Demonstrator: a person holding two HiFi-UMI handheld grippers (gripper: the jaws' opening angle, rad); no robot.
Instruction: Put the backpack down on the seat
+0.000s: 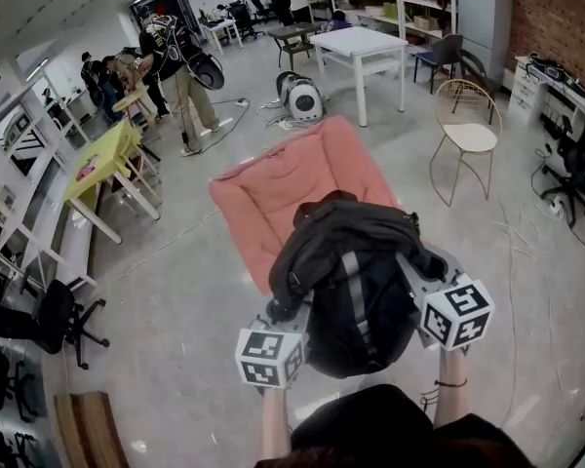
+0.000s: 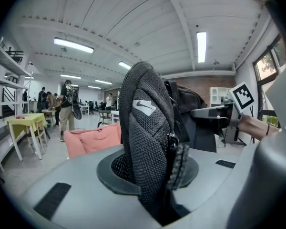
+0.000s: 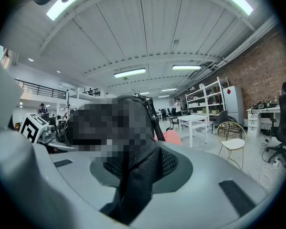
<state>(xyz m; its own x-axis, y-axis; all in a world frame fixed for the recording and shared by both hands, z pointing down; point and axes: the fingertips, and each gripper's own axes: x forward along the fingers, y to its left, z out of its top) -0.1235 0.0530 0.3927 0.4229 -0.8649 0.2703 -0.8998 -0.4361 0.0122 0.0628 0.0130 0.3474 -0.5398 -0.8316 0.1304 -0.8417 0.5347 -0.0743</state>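
A black backpack with a grey stripe hangs in the air between both grippers, just in front of the pink cushioned seat on the floor. My left gripper is shut on a black mesh shoulder strap, which stands up out of the jaws. My right gripper is shut on another mesh strap on the bag's right side. In the left gripper view the seat shows behind the strap. In the right gripper view a sliver of the seat shows.
A wire-frame chair with a white seat stands to the right of the pink seat. A white table and a round grey appliance are behind it. A yellow table and a standing person are at the left.
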